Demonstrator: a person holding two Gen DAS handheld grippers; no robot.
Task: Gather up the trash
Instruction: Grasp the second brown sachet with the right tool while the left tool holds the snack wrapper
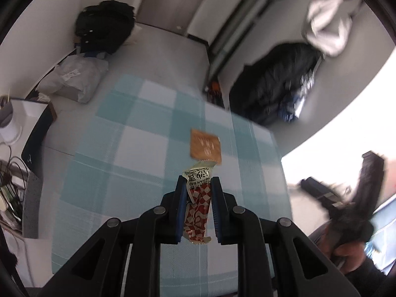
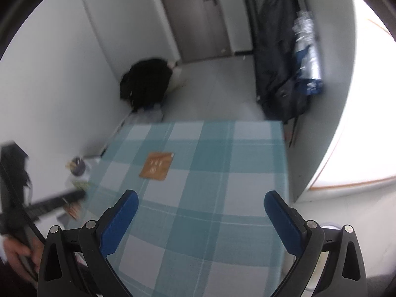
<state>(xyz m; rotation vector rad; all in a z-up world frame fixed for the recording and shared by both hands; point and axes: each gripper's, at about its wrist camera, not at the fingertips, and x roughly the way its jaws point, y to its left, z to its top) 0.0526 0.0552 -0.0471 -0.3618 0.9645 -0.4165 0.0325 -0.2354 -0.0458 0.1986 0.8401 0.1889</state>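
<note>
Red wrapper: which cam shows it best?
Left wrist view. The red wrapper sits centre frame, pinched in the left tool, its print readable. The right wrist view shows none of it clearly, only the brown packet on the tablecloth.

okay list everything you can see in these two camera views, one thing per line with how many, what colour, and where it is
wrapper: one, red-and-white checked with a cream printed top, clamped in the left gripper above the table
packet: one, flat brown square, lying on the tablecloth
tablecloth: one, teal-and-white check, covering the table
backpack: one, black, on the floor by the white wall
plastic bag: one, whitish, on the floor near the backpack
dark jacket: one, black, hanging right of the door
door: one, grey-brown, at the far end
left gripper: black with blue pads, shut on the wrapper
right gripper: black with blue pads, open and empty over the tablecloth
hand: one, on the right gripper's handle
</note>
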